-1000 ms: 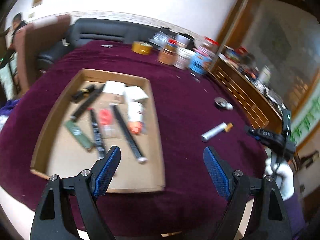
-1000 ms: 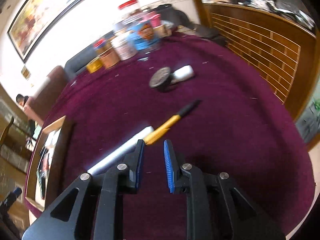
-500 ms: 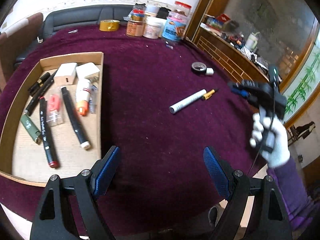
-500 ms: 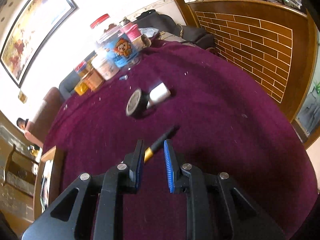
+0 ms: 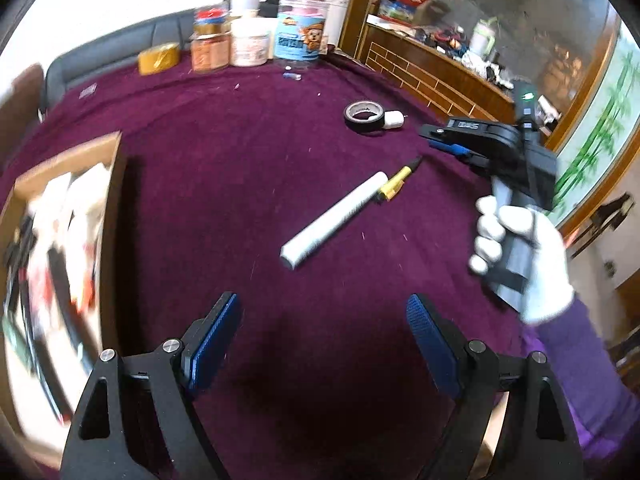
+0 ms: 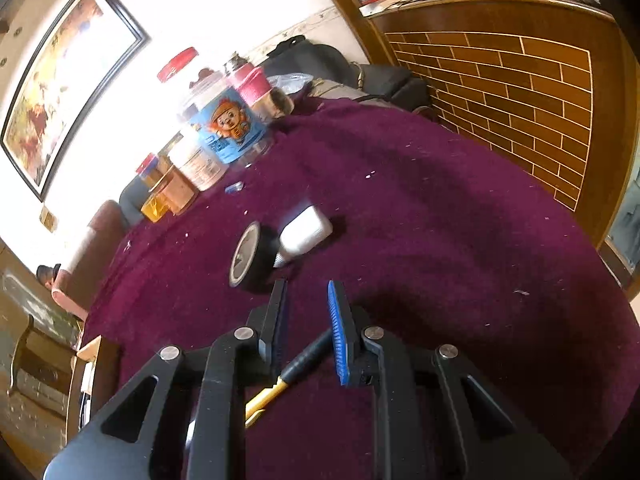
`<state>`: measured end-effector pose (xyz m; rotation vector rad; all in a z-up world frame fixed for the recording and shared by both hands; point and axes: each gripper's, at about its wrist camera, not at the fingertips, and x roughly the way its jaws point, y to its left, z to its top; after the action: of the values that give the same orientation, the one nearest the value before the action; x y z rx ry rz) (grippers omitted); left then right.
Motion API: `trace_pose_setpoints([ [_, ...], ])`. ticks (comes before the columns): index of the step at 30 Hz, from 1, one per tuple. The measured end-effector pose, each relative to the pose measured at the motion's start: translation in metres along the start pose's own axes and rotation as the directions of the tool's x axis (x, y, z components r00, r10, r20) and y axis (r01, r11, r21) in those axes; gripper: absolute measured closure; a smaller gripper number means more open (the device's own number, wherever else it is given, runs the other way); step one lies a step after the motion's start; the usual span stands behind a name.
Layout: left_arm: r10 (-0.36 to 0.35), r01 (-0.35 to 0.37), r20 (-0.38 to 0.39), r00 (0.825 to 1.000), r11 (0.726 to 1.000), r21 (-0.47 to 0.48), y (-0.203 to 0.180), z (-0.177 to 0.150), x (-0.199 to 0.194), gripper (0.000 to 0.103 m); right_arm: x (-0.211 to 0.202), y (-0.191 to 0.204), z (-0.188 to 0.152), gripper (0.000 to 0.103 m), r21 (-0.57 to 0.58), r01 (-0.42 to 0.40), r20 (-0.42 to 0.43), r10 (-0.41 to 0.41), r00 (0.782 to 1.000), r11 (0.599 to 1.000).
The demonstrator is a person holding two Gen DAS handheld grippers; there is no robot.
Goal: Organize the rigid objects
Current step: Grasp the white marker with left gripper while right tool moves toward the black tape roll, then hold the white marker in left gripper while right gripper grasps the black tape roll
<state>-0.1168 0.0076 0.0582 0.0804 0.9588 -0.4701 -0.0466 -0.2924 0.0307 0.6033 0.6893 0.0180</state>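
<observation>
A white marker (image 5: 336,216) and a yellow-and-black pen (image 5: 398,178) lie on the purple tablecloth. A black tape roll (image 5: 363,117) and a small white block (image 5: 393,119) lie farther back. A cardboard tray (image 5: 108,216) with pens and small boxes is at the left. My left gripper (image 5: 320,344) is open and empty, short of the marker. My right gripper (image 6: 306,320) has its jaws narrowly apart and empty, above the pen (image 6: 298,364), facing the tape roll (image 6: 250,258) and white block (image 6: 306,234).
Jars, a blue-labelled tub (image 5: 298,36) and a yellow tape roll (image 5: 159,58) stand at the table's far edge. A wooden sideboard (image 5: 436,72) runs along the right. A dark sofa (image 5: 112,52) is behind the table.
The left gripper swung right, away from the tray, toward the marker. The right gripper moved forward past the marker and over the pen, closer to the tape roll.
</observation>
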Motion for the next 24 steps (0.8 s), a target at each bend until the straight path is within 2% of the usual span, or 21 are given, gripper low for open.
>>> trace_pose_setpoints([
  [6,0.033,-0.027,-0.044,0.998,0.991,0.127,-0.019,0.034,0.058,0.023,0.011,-0.016,0.001,0.086,0.067,-0.015,-0.061,0.019,0.998,0.998],
  [8,0.050,-0.040,-0.066,0.997,0.988,0.148,-0.020,0.041,0.076,0.027,0.013,-0.017,0.002,0.086,0.075,-0.018,-0.071,0.023,0.997,0.997],
  [10,0.065,-0.053,-0.068,0.996,0.985,0.167,-0.022,0.046,0.088,0.049,0.016,-0.018,0.000,0.086,0.077,-0.015,-0.085,0.022,0.996,0.997],
  [11,0.086,-0.076,-0.048,0.995,0.979,0.189,-0.023,0.046,0.088,0.056,0.018,-0.019,0.000,0.086,0.080,-0.009,-0.100,0.017,0.995,0.997],
  [13,0.074,-0.065,-0.047,0.996,0.982,0.177,-0.023,0.048,0.085,0.088,0.019,-0.019,-0.001,0.085,0.087,-0.010,-0.103,0.019,0.994,0.996],
  [14,0.073,-0.064,-0.051,0.996,0.984,0.168,-0.021,0.048,0.083,0.092,0.018,-0.020,-0.001,0.085,0.089,-0.013,-0.102,0.022,0.994,0.996],
  [21,0.041,-0.039,-0.052,0.998,0.998,0.041,0.009,0.029,0.066,0.091,0.019,-0.017,-0.002,0.082,0.077,-0.008,-0.101,0.015,0.995,0.997],
  [23,0.030,-0.029,-0.043,0.999,0.999,0.032,0.008,0.031,0.068,0.083,0.019,-0.016,-0.002,0.082,0.070,-0.005,-0.100,0.012,0.995,0.998],
  [24,0.026,-0.024,-0.037,0.999,0.999,0.047,0.003,0.032,0.070,0.070,0.019,-0.016,-0.002,0.082,0.070,-0.004,-0.100,0.011,0.995,0.998],
])
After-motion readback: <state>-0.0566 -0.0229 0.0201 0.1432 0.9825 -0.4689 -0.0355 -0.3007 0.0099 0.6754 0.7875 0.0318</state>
